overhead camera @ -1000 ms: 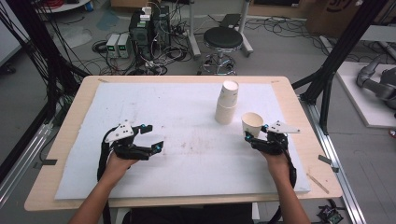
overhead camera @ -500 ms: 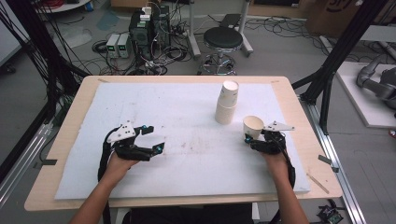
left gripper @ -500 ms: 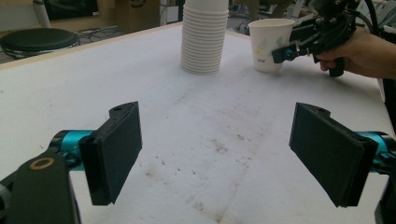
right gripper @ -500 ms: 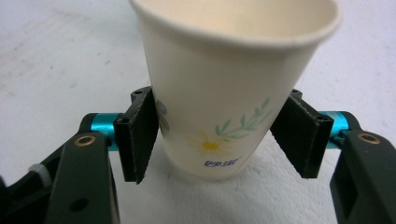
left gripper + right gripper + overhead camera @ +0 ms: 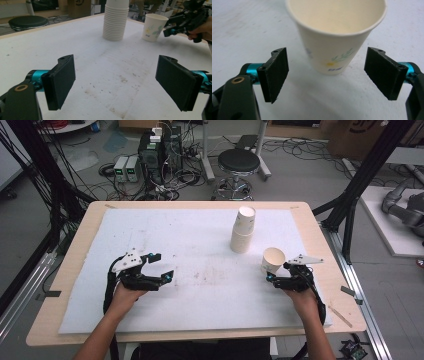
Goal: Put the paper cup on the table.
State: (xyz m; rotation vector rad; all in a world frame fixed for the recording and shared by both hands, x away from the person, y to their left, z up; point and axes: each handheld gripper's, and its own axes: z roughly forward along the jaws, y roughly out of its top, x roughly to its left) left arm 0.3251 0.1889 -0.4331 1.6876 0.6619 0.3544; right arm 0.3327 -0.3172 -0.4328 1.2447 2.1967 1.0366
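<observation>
A single paper cup [image 5: 337, 32] with a flower print stands upright on the white table cover [image 5: 200, 250], also visible as the cup [image 5: 273, 260] at the right. My right gripper [image 5: 330, 75] is open just in front of it. Its jaws have just been opening, and the pads [image 5: 275, 73] flank the cup's base without touching it. In the high view the right gripper [image 5: 274, 276] sits close below the cup. A tall stack of paper cups [image 5: 243, 230] stands a little farther back. My left gripper [image 5: 164, 266] rests open at the left with nothing between its pads [image 5: 61, 81].
The white cover bears brownish stains [image 5: 210, 272] near the middle. The wooden table edge [image 5: 345, 285] runs close to the right hand. Beyond the table are a black stool [image 5: 239, 162], electronics and cables on the floor.
The right gripper's jaws have spread apart off the paper cup, which now stands free on the cover. Both hands have hardly moved.
</observation>
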